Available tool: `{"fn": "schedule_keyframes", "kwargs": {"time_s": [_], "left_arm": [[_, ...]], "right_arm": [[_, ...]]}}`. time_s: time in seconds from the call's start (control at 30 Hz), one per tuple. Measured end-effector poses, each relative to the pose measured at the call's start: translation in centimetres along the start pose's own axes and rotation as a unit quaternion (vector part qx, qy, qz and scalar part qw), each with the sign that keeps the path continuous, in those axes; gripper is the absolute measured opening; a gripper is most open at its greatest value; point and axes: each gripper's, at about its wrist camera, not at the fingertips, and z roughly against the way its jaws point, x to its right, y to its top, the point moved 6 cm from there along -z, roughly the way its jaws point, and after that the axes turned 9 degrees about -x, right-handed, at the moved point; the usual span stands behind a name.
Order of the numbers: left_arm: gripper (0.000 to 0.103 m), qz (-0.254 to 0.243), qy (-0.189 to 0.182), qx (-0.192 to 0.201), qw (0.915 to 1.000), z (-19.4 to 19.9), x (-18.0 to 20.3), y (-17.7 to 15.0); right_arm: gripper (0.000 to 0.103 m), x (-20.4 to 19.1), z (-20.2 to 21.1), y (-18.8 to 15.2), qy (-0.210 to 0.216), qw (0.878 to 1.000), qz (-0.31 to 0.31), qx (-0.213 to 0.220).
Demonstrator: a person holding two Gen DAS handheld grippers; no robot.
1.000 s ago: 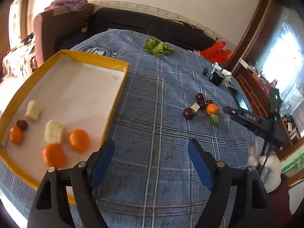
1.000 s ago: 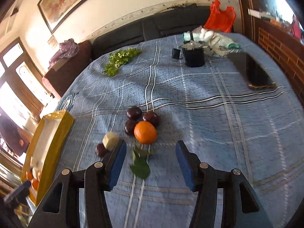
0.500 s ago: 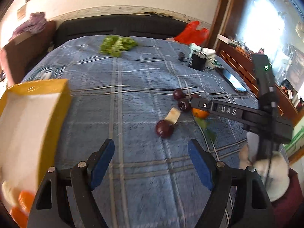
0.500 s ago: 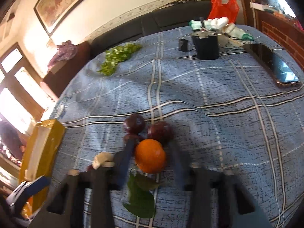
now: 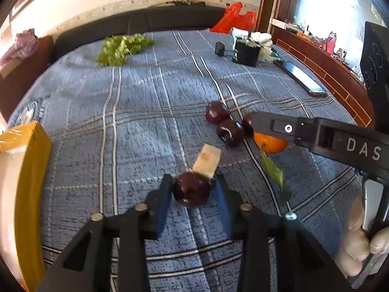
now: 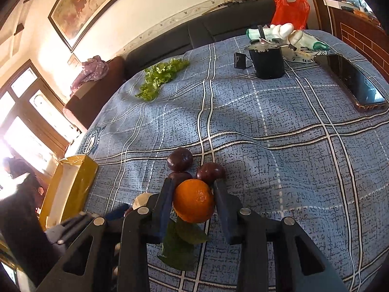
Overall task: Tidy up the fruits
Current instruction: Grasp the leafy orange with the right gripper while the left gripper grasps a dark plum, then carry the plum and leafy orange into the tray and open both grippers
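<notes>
On the blue checked cloth, my left gripper (image 5: 193, 179) has its jaws closing on a dark plum (image 5: 192, 191), and both pads touch it. A pale fruit chunk (image 5: 206, 161) lies just beyond. My right gripper (image 6: 193, 182) is shut on an orange (image 6: 193, 200) whose green leaf (image 6: 180, 245) hangs under it. Three more plums (image 6: 180, 159) sit right behind the orange, and one touches a fingertip. In the left wrist view one of the right gripper's fingers (image 5: 279, 127) covers part of the orange (image 5: 271, 144). The yellow tray (image 5: 31, 150) is at the left edge.
Lettuce (image 5: 121, 47) lies at the far side of the cloth. A black pot (image 5: 245, 53), a small black box (image 5: 220, 48) and a phone (image 5: 301, 80) are at the far right. A gloved hand (image 5: 355, 243) holds the right gripper. A dark sofa runs behind the table.
My left gripper swung right from over the tray to the loose fruit and closed around a plum. My right gripper came down a little and closed on the orange.
</notes>
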Motion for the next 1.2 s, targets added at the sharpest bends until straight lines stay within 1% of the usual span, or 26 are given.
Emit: {"fn": "schedule_keyframes", "kwargs": {"time_s": [0.13,0.2,0.27,0.33,0.4,0.47,0.5,0.57,0.63,0.73,0.83,0.87,0.9,0.97,1.0,1.1,1.2], "left_arm": [[0.026,0.015,0.003,0.002,0.9999,0.4,-0.2,-0.4],[0.026,0.026,0.001,0.008,0.9996,1.2,-0.3,-0.7],[0.026,0.035,-0.003,0.017,0.9992,2.5,-0.4,-0.9],[0.026,0.043,-0.002,0.034,0.9985,4.5,-0.6,-1.3],[0.026,0.057,-0.008,0.05,0.9971,6.8,-1.1,-2.0],[0.027,0.072,-0.016,0.067,0.995,9.4,-1.8,-2.9],[0.027,0.081,-0.014,0.079,0.9935,11.2,-2.5,-3.6],[0.027,0.097,-0.01,0.092,0.9909,13.5,-3.7,-4.8],[0.027,0.121,-0.002,0.107,0.9869,16.1,-5.7,-6.2],[0.027,0.159,0.027,0.12,0.9795,19.2,-9.3,-8.4],[0.027,0.204,0.062,0.125,0.9691,21.1,-13.6,-10.8],[0.027,0.219,0.067,0.124,0.9656,21.4,-14.9,-11.7],[0.027,0.241,0.074,0.122,0.9601,21.6,-16.5,-12.8],[0.027,0.266,0.088,0.116,0.953,21.5,-18.4,-14.2],[0.027,0.277,0.102,0.11,0.949,21.3,-19.3,-15.2],[0.027,0.291,0.129,0.095,0.9432,20.7,-20.8,-16.8],[0.027,0.309,0.13,0.088,0.938,20.0,-22.4,-18.1]], "right_arm": [[0.037,0.0,0.2,0.0,0.005,1.0,-0.004,0.002],[0.037,-0.1,0.3,0.1,0.009,1.0,-0.003,0.005],[0.037,-0.3,0.7,0.1,0.021,1.0,0.0,0.009],[0.037,-0.7,1.2,0.1,0.04,0.999,0.0,0.014],[0.037,-1.2,1.6,0.1,0.048,0.999,0.003,0.019],[0.037,-1.8,1.8,0.0,0.048,0.999,0.01,0.024],[0.037,-2.4,2.0,-0.2,0.051,0.998,0.017,0.025],[0.037,-3.3,2.2,-0.5,0.054,0.998,0.027,0.027],[0.037,-4.5,2.6,-0.7,0.055,0.997,0.044,0.032],[0.037,-6.8,3.9,-1.4,0.038,0.995,0.072,0.054],[0.037,-9.6,5.1,-2.3,0.056,0.993,0.09,0.061],[0.038,-10.8,5.4,-2.6,0.064,0.992,0.096,0.059],[0.038,-11.9,5.5,-2.9,0.071,0.991,0.102,0.055],[0.038,-14.7,5.3,-3.7,0.088,0.988,0.121,0.041],[0.038,-16.1,5.1,-4.1,0.097,0.986,0.129,0.033],[0.038,-20.4,3.5,-5.6,0.124,0.98,0.154,-0.002],[0.038,-23.6,1.7,-7.1,0.143,0.975,0.167,-0.038]]}}
